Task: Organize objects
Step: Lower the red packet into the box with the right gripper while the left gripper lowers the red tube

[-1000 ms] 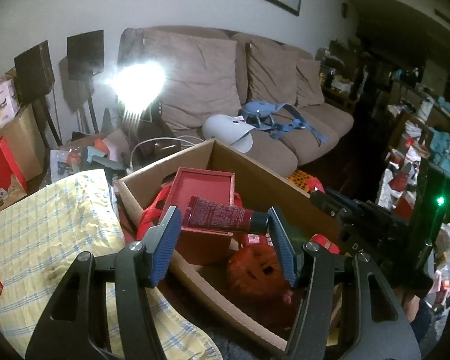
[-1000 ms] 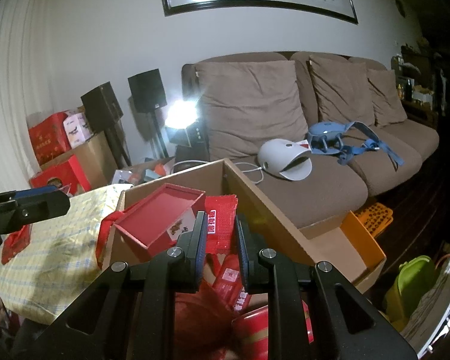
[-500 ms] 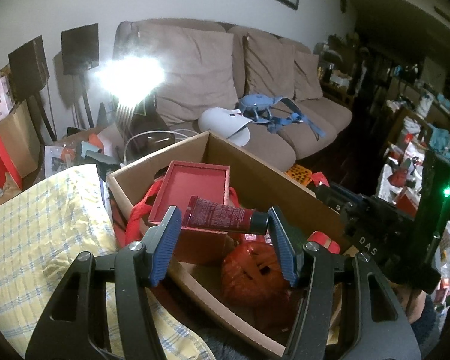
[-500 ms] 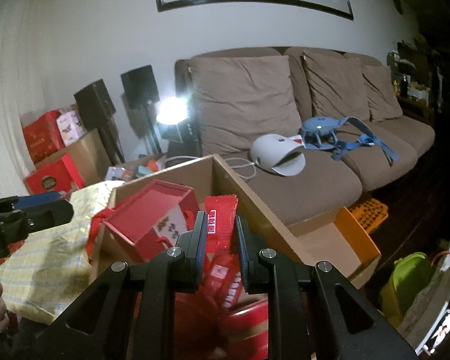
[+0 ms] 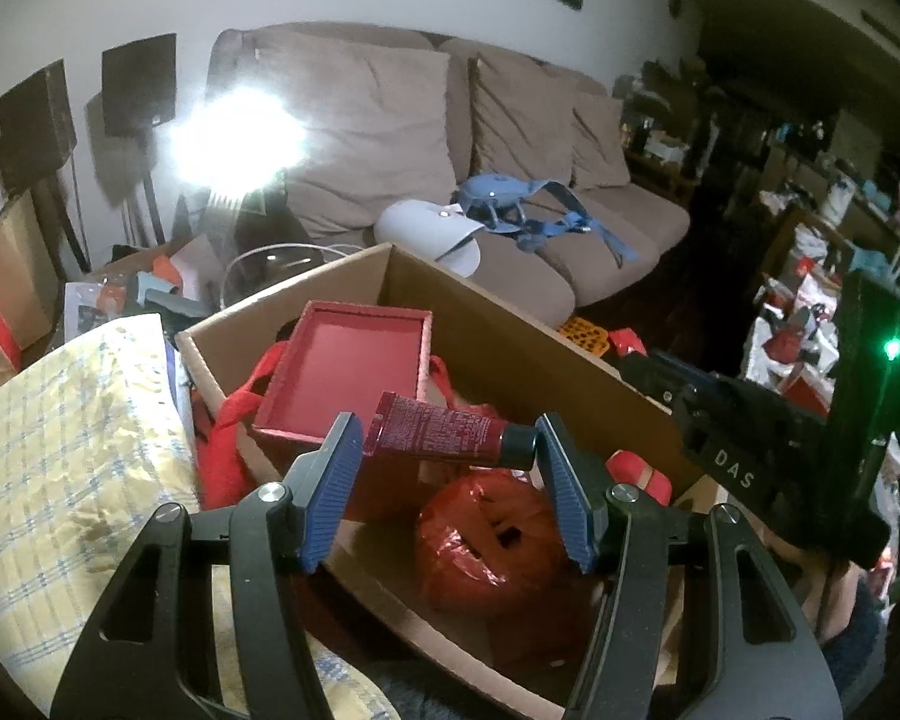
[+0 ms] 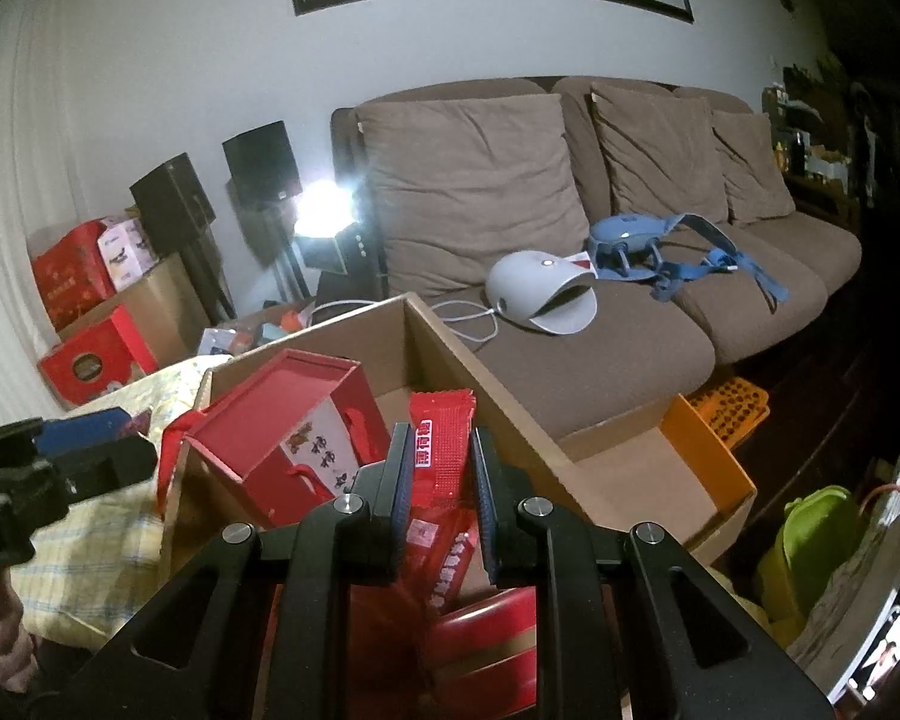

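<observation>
The left gripper [image 5: 449, 468] grips a dark red tube [image 5: 444, 439] end to end between its blue fingers [image 5: 333, 489], above the open cardboard box [image 5: 510, 348]; the right gripper [image 6: 441, 480] clamps a red packet [image 6: 441, 450] upright over the same box, beside a red gift box [image 6: 288, 438].

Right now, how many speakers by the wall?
2. Both black, left of the sofa: one speaker beside the bright lamp, the other speaker further left, above the stacked boxes. More could be hidden behind clutter.
</observation>
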A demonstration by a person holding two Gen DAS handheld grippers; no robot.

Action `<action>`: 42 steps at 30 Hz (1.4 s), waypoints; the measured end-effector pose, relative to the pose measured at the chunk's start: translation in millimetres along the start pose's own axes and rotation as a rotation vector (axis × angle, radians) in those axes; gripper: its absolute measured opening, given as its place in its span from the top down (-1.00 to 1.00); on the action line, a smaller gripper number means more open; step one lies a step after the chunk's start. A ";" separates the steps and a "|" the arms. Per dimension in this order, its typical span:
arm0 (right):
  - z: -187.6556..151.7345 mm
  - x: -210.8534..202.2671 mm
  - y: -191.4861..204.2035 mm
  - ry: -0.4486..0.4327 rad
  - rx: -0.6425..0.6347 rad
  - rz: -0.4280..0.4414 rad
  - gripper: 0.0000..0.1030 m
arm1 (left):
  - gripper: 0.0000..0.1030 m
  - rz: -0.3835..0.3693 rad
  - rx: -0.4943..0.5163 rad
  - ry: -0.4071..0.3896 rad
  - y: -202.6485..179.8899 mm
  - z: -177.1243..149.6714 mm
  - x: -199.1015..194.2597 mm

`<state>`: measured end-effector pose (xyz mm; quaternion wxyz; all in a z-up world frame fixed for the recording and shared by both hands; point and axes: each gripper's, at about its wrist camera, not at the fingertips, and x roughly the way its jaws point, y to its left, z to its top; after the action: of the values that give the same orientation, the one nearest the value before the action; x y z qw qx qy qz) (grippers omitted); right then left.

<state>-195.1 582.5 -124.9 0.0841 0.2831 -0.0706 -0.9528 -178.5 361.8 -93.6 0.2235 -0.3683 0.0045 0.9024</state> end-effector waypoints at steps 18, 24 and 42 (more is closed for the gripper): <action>-0.3 3.8 1.2 0.017 0.000 0.000 0.65 | -0.09 -0.058 0.000 0.041 -3.3 -22.1 22.1; -2.2 6.2 0.1 0.026 -0.001 0.002 0.65 | -0.09 -0.067 0.016 0.066 -6.7 -27.2 28.3; -7.5 14.5 4.6 0.063 -0.021 0.014 0.65 | -0.09 -0.086 0.039 0.103 -15.5 -37.6 40.5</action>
<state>-202.4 574.5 -138.0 0.0958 0.3115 -0.0600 -0.9435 -172.7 385.5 -145.6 0.2686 -0.4096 0.0176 0.8716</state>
